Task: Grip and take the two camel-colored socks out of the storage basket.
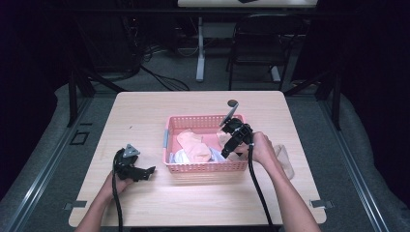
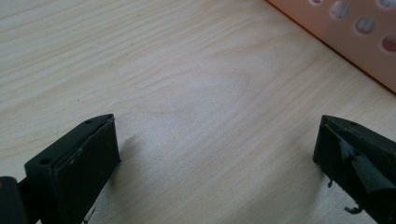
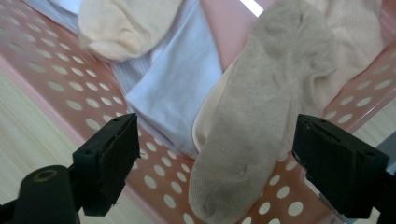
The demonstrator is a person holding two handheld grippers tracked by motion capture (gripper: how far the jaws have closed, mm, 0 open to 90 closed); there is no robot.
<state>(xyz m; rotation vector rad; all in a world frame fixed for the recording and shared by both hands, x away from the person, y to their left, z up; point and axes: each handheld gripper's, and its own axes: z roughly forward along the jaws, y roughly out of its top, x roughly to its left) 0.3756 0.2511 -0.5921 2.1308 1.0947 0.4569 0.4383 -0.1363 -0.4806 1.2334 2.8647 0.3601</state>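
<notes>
Pink perforated plastic basket (image 1: 203,167), mid-surface, holding socks. Beige knitted sock (image 3: 261,116) draped over the basket's wall, between the spread jaws of right tool (image 3: 217,158), released. Left tool (image 2: 217,154): released, over bare pale wooden surface (image 2: 187,70).

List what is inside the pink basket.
The basket holds socks: a beige one draped over its wall, a peach one, pale lilac ones. Anything beneath them is covered.
</notes>
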